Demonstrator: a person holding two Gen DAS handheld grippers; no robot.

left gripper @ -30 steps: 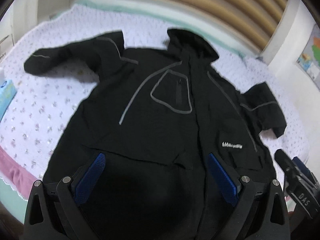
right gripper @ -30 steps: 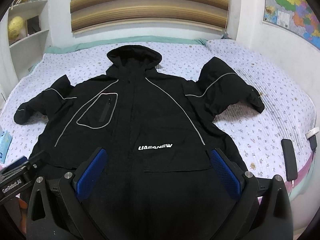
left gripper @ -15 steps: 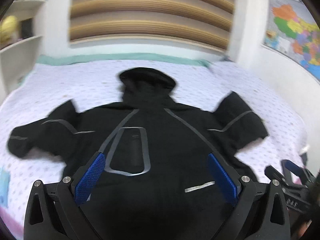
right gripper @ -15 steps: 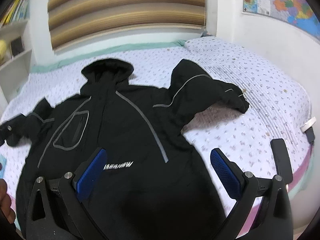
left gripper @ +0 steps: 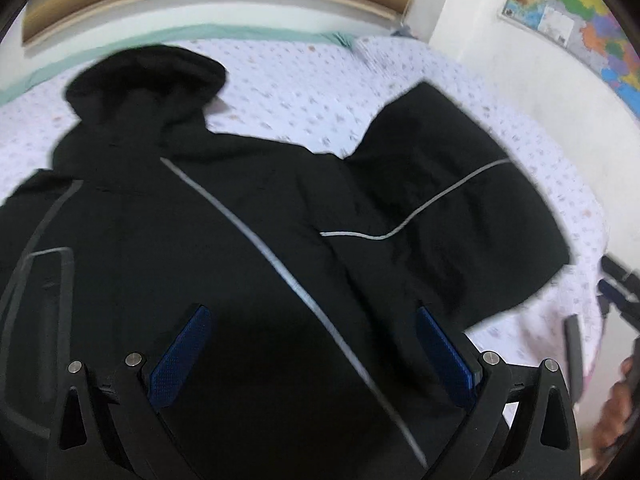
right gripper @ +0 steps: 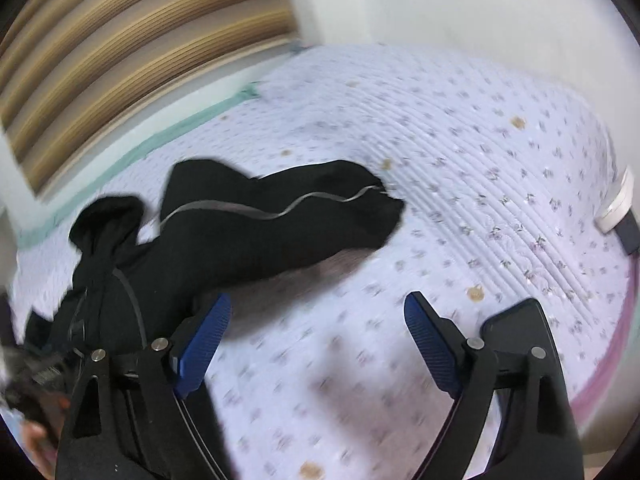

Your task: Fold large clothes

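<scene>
1. Left wrist view: the left gripper (left gripper: 312, 344) hangs above the black hooded jacket (left gripper: 224, 248), jaws wide apart with nothing gripped; the jacket lies spread on the floral bedspread (left gripper: 304, 92).
2. Right wrist view: the right gripper (right gripper: 316, 340), whose jaws have just been closing, stands apart and empty over bare bedspread (right gripper: 460, 168), beside the jacket's sleeve (right gripper: 288, 220).

A wide bed covered by a pale lilac quilted spread with small flower print (right gripper: 460, 152) fills the room. Behind it hang tan horizontal window blinds (right gripper: 132, 56) above a mint-green edge strip (left gripper: 224, 34). White plaster walls (right gripper: 480, 12) carry a colourful paper map (left gripper: 580, 20).
</scene>
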